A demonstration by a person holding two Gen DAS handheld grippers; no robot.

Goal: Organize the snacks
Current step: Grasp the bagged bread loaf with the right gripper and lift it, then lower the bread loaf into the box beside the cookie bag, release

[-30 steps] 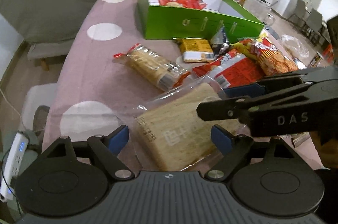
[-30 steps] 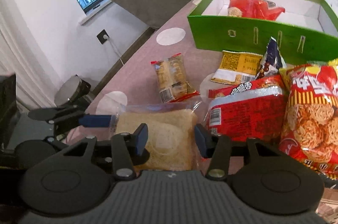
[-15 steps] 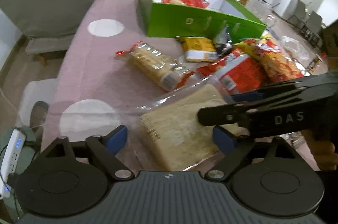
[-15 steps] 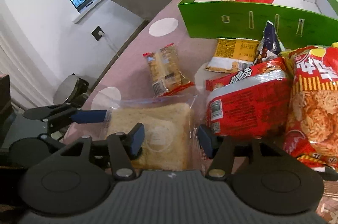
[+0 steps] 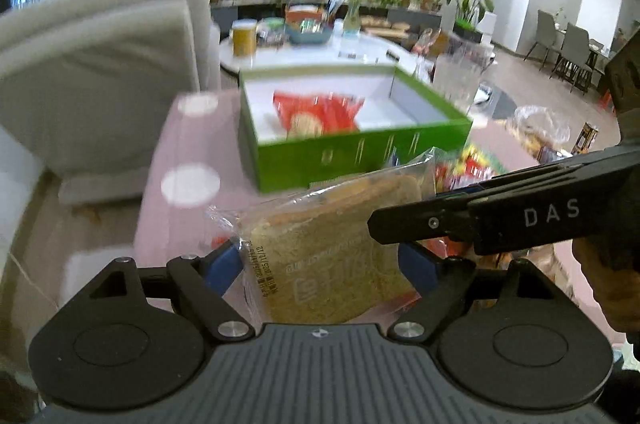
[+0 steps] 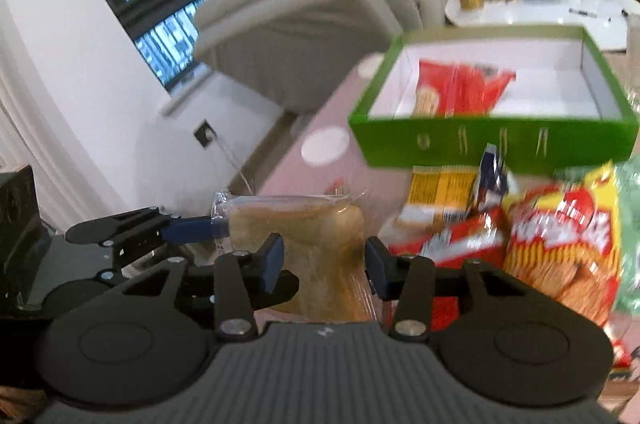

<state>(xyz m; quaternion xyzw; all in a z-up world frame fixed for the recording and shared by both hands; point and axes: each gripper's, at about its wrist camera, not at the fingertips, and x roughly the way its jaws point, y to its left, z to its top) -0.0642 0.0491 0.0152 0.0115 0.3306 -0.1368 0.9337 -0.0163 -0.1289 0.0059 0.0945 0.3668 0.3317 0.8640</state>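
A clear bag of sliced bread (image 5: 332, 244) is held off the pink tablecloth between both grippers. My left gripper (image 5: 320, 266) is shut on the bag's sides. My right gripper (image 6: 322, 264) is shut on the same bread bag (image 6: 304, 248) from the other side; its black body crosses the left wrist view (image 5: 500, 220). The green box (image 5: 352, 148) stands beyond, white inside, holding a red snack bag (image 5: 316, 112). It also shows in the right wrist view (image 6: 492, 136).
Loose snacks lie on the table right of the bread: a yellow packet (image 6: 440, 188), a red packet (image 6: 460, 248), an orange-red cracker bag (image 6: 560, 236). A grey sofa (image 5: 100, 84) stands left. A white table (image 5: 320, 48) with cups sits behind the box.
Both grippers have closed on the bread bag and lifted it off the table; the views have tilted up toward the green box.
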